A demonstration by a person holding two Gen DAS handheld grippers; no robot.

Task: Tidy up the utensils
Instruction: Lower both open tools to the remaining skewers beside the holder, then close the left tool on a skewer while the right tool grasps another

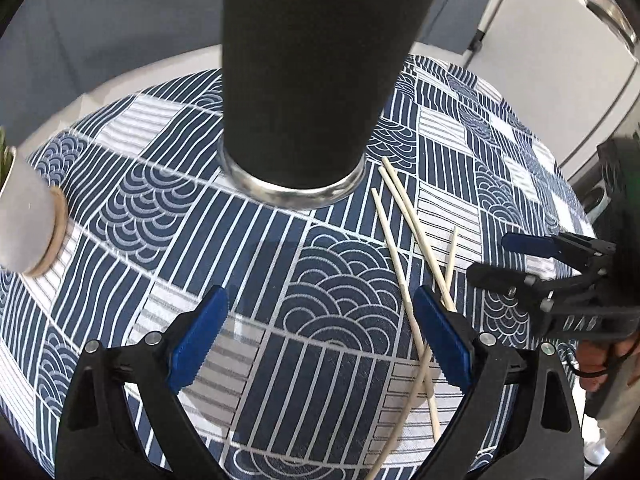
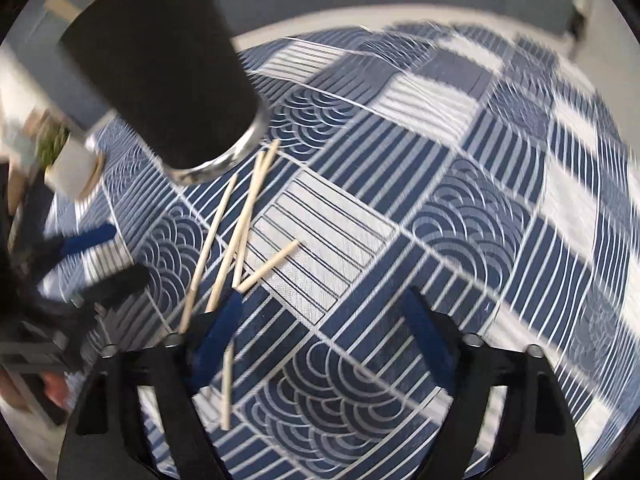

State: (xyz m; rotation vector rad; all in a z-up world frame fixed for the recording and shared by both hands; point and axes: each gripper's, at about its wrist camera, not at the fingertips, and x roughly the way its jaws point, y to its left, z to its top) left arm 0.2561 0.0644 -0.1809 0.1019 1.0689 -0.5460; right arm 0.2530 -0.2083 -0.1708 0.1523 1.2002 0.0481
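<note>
Several pale wooden chopsticks point(image 1: 404, 272) lie crossed on the blue-and-white patterned tablecloth point(image 1: 280, 360). They also show in the right wrist view point(image 2: 240, 224). A tall black cup with a metal base point(image 1: 304, 80) stands behind them, and it also shows in the right wrist view point(image 2: 160, 68). My left gripper point(image 1: 320, 344) is open and empty, with its right finger over the chopsticks' near ends. My right gripper point(image 2: 320, 344) is open and empty, its left finger above some chopstick ends. It also shows at the right in the left wrist view point(image 1: 536, 260).
A white pot with a plant on a wooden coaster point(image 1: 28, 232) stands at the table's left, and it shows blurred in the right wrist view point(image 2: 72, 164). The round table edge point(image 1: 120, 80) curves behind the cup. A white cabinet point(image 1: 560, 60) stands beyond.
</note>
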